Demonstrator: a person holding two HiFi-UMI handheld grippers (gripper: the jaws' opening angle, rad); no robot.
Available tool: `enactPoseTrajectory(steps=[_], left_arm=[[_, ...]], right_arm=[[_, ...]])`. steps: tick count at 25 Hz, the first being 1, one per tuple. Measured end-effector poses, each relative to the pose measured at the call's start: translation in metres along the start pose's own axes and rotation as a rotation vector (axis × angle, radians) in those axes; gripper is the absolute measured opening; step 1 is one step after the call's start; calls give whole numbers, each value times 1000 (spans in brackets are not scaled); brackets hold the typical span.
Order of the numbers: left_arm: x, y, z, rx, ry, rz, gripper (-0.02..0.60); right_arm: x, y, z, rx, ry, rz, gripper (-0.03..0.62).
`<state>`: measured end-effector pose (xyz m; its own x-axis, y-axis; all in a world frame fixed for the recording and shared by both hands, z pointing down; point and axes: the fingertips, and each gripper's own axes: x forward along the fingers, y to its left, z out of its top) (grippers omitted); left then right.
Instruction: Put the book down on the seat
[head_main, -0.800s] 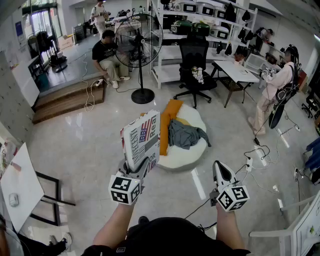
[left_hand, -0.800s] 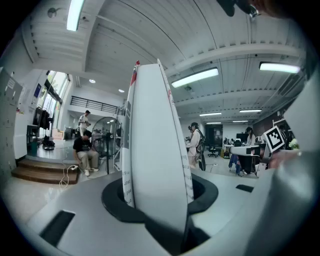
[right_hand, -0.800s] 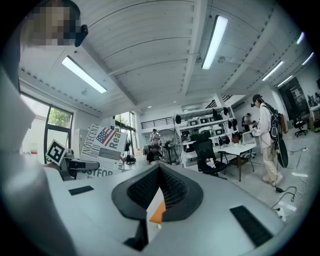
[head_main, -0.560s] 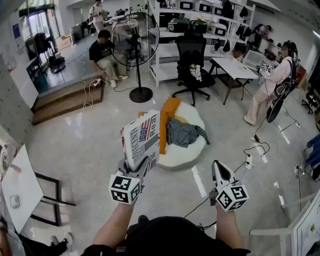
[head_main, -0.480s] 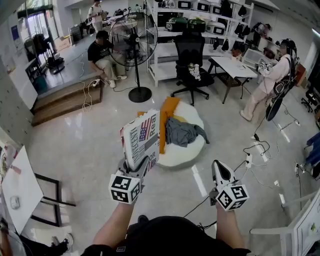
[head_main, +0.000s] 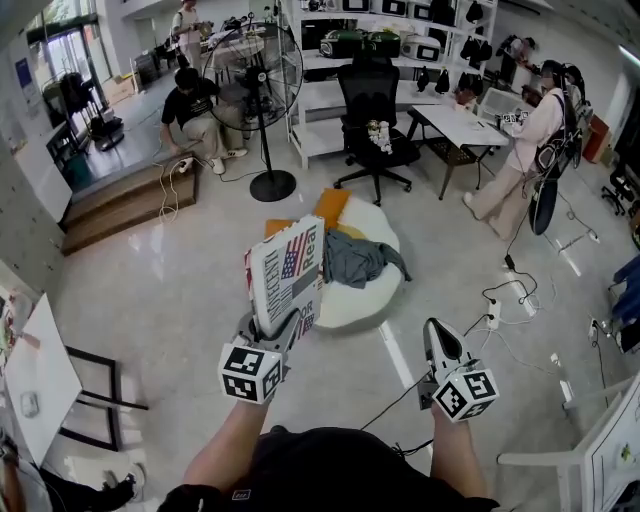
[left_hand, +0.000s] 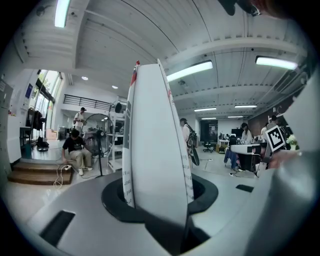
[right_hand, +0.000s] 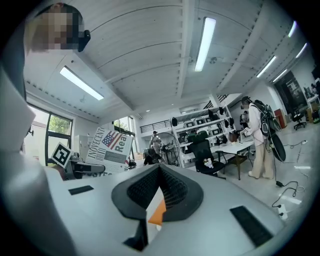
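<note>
White seat (head_main: 352, 306), one; one book (head_main: 287, 270), clamped in left gripper (head_main: 273, 330).

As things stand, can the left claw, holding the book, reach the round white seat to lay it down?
Probably yes, after stepping closer. The left claw grips the printed book upright; bare floor lies ahead, and the round white seat has a free near rim.

Open floor (head_main: 170, 270) before the seat (head_main: 372, 292) — grey cloth (head_main: 355, 258), orange cushion (head_main: 330, 207) atop

Bright, even light from ceiling strip lights (right_hand: 204, 44); sharp frames, strong fisheye bending at edges.
</note>
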<state>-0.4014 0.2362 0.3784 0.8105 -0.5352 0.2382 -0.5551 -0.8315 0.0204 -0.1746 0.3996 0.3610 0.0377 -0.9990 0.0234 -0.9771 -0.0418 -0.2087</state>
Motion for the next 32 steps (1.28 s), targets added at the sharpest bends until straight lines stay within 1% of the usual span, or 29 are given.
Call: enactPoseTrajectory(steps=[4,7,10,14,18,23,28,32], left_arm=[[6,-19,-2,24,16,-3,167],[9,-28,-5,48,29,0,167],[14,-26,-11,45,49,0,167],[35,-14,-18,25,67,-12,167],[76,8,-22,0,76,-29,167],[136,48,-8,-1,71,-61,167],[191,96,13,13,57,-80,167],[220,125,14,-5,67,-94,167]], right_arm=[[-13,-15,-13,64,9,11,11],[-20,-24,-29,102,35,12,11],[-17,-28,-44,141,69,7,11],[1,-39,-56,155,118,-10,12],[39,-55,-60,158,141,-30,12],[106,-72,-56,157,161,-45,11],[180,-78,-52,151,187,-40,11],[224,-77,-53,154,216,-36,12]])
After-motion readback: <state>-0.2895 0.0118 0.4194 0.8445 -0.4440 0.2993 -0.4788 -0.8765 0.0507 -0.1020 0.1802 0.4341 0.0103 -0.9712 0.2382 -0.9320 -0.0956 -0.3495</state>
